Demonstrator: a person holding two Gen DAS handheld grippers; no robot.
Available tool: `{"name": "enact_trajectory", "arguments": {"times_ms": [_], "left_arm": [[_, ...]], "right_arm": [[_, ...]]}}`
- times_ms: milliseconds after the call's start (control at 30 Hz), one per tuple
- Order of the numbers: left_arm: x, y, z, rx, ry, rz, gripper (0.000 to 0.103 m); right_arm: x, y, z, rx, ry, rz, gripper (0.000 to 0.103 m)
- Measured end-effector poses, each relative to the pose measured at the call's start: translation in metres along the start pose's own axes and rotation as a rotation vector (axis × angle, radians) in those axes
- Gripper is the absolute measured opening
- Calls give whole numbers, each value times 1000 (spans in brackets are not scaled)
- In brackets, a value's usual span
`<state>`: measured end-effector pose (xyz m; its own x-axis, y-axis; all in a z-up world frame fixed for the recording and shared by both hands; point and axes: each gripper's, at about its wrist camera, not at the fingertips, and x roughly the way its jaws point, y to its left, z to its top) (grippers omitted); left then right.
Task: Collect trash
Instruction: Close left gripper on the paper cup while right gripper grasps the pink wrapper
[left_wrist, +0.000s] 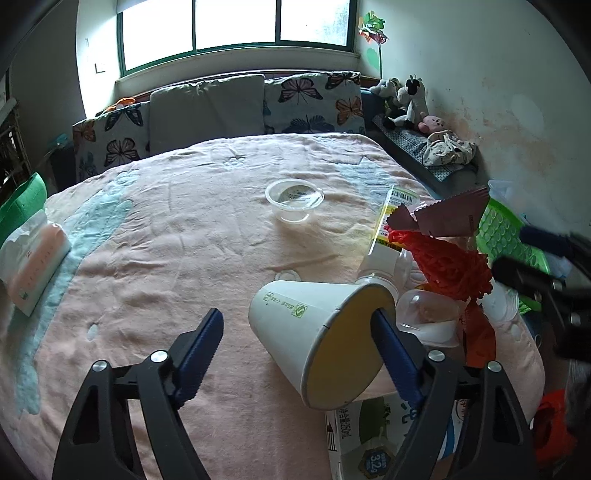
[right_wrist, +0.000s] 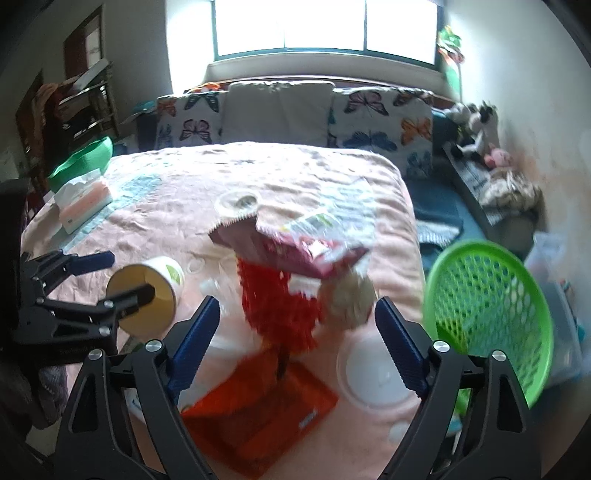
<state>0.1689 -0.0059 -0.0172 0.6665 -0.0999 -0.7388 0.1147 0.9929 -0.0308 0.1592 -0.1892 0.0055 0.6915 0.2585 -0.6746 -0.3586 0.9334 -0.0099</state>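
A white paper cup lies on its side on the pink blanket, its yellow inside facing me. My left gripper is open: one finger reaches into the cup's mouth and the other stands clear of its outer wall. The right wrist view shows the same cup and left gripper. My right gripper is open over a blurred heap: red mesh, a maroon packet and a clear cup. Its pads touch none of these.
A green mesh basket stands off the bed's right edge. A clear bowl sits mid-bed, with a labelled bottle to its right. A white lid, an orange packet, a milk carton and a tissue pack also lie here.
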Motion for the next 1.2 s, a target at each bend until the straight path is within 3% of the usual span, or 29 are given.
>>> {"name": "enact_trajectory", "arguments": {"times_ms": [367,467,633,833,900,1200], "left_arm": [[10,-2,2,18,17,-48,71],[11,-4,2,24,19,-65,67],[11,-6,2,29,21,-86,60],[6,-8,2,48,6,-74,42],[4,-9,2,56,0,-61,32],[-9,-2,3,49,-29,-33,9]], "right_arm": [[37,14,28,-167,23,40,71],[46,14,28,-176,43,40,65],[50,10,25,-165,58,61,44],[39,8,23,-145,19,77,29],[35,8,23,-136,6,81,27],[10,5,23,-83,-59,98,22]]}}
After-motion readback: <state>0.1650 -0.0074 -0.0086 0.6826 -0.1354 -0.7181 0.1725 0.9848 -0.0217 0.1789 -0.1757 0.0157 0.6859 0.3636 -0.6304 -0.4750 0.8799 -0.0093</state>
